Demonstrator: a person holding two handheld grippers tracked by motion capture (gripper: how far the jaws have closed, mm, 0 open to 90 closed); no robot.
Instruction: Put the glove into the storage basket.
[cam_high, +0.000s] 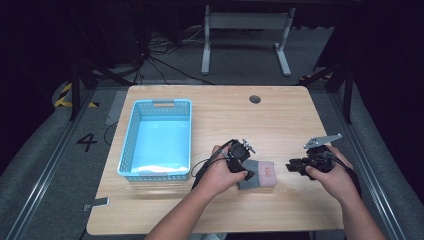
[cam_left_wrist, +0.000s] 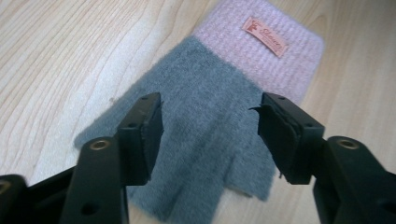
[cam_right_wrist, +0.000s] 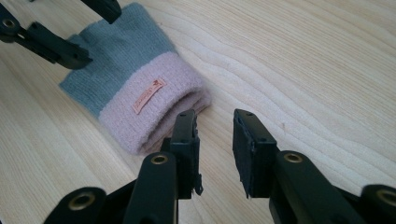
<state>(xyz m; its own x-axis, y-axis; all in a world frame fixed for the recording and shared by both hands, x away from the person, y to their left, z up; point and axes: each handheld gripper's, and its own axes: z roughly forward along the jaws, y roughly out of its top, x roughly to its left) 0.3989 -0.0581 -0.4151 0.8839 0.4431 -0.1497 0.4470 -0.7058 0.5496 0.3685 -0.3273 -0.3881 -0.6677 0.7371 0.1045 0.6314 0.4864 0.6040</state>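
Left gripper (cam_left_wrist: 210, 130): jaws released, straddling the glove's grey end
Right gripper (cam_right_wrist: 215, 154): jaws released, beside the cuff
Glove (cam_left_wrist: 210, 126): grey knit, pink cuff, flat on the bench (cam_left_wrist: 60, 60)

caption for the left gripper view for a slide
Open left gripper poised over the grey fingers of a pink-cuffed glove on the wooden table.

Fuzzy knitted wool glove (cam_left_wrist: 205, 116) on smooth pale wood table (cam_high: 225, 120) – perforated blue plastic basket (cam_high: 159, 140)
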